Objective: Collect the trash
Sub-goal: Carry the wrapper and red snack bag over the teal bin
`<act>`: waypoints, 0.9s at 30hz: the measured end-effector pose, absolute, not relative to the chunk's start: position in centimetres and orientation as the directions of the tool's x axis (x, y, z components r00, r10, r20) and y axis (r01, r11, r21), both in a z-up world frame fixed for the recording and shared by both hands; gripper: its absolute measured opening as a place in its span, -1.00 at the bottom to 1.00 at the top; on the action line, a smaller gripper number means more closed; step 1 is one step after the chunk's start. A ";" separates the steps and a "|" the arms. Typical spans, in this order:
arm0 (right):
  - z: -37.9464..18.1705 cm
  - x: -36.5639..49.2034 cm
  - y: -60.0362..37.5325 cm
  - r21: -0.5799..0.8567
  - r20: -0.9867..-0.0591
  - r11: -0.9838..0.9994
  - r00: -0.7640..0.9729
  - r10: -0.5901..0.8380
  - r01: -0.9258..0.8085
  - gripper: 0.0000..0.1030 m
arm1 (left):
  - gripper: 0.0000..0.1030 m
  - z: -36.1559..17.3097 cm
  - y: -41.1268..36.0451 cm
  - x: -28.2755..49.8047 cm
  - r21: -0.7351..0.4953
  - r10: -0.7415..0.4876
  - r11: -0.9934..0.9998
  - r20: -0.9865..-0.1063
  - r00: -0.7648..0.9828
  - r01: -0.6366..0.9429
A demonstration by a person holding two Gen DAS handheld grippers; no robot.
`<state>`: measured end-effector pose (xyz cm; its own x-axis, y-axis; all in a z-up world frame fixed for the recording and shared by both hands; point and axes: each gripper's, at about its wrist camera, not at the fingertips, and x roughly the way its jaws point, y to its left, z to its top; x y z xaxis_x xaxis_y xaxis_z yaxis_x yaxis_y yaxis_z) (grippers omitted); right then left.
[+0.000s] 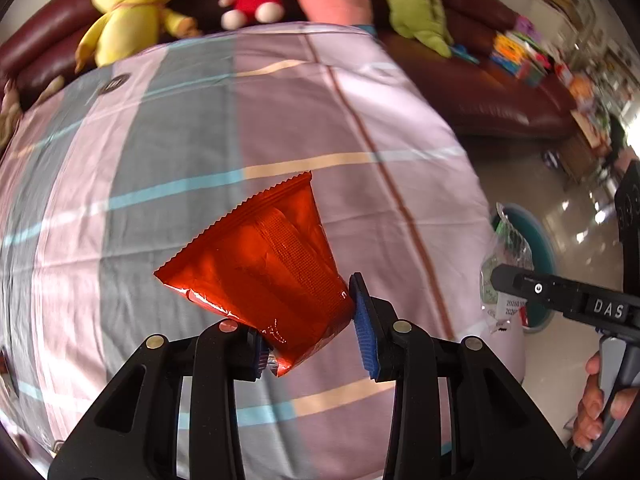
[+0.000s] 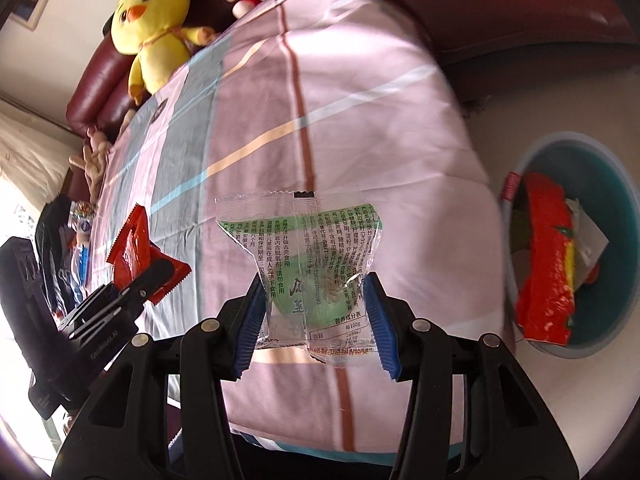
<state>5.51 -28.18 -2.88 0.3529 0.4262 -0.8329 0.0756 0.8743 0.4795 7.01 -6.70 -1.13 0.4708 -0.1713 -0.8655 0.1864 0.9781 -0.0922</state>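
Observation:
My left gripper [image 1: 310, 334] is shut on an orange-red foil wrapper [image 1: 260, 260] and holds it above the checked cloth. The right wrist view shows that wrapper [image 2: 134, 248] in the left gripper [image 2: 154, 280] at the left. My right gripper [image 2: 316, 316] is shut on a clear wrapper with green print [image 2: 312, 252], held above the cloth. In the left wrist view the right gripper [image 1: 496, 280] holds that clear wrapper [image 1: 500, 272] in front of the teal bin [image 1: 538, 240]. The bin [image 2: 624, 216] stands on the floor at the right and holds a red snack bag [image 2: 548, 256].
A pink, grey and blue checked cloth [image 1: 200, 140] covers the table [image 2: 360, 100]. Plush toys, a yellow chick [image 1: 128, 4] among them, sit on a dark red sofa [image 1: 500, 92] behind it. More wrappers and dark items [image 2: 68, 232] lie at the far left.

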 end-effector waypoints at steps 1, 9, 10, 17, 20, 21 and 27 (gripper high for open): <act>-2.9 5.2 -28.9 0.487 -0.828 0.869 0.361 0.429 0.085 -0.09 | -0.29 -1.1 -7.5 7.0 -0.087 -0.175 0.975 -0.866 0.468 0.204; -2.5 3.0 -34.4 0.521 -0.797 0.841 0.437 0.417 0.147 -0.08 | -0.29 -1.1 -14.1 6.5 -0.077 -0.233 0.933 -0.874 0.427 0.352; -2.5 2.7 -34.9 0.522 -0.794 0.839 0.445 0.413 0.153 -0.08 | -0.29 -1.1 -14.9 6.4 -0.074 -0.239 0.926 -0.875 0.421 0.371; -2.9 0.9 -40.1 0.540 -0.780 0.813 0.492 0.387 0.218 -0.08 | -0.29 -1.9 -20.0 6.1 -0.104 -0.295 0.879 -0.886 0.358 0.466; -3.3 0.2 -42.0 0.534 -0.785 0.808 0.500 0.366 0.247 -0.08 | -0.29 -2.3 -21.9 6.0 -0.098 -0.298 0.863 -0.891 0.343 0.495; -3.4 0.0 -42.7 0.534 -0.786 0.805 0.503 0.361 0.257 -0.08 | -0.29 -2.4 -22.8 6.0 -0.097 -0.302 0.855 -0.892 0.336 0.509; -3.9 -1.5 -46.8 0.546 -0.780 0.777 0.529 0.334 0.315 -0.08 | -0.29 -3.1 -26.3 6.2 -0.093 -0.310 0.826 -0.899 0.310 0.556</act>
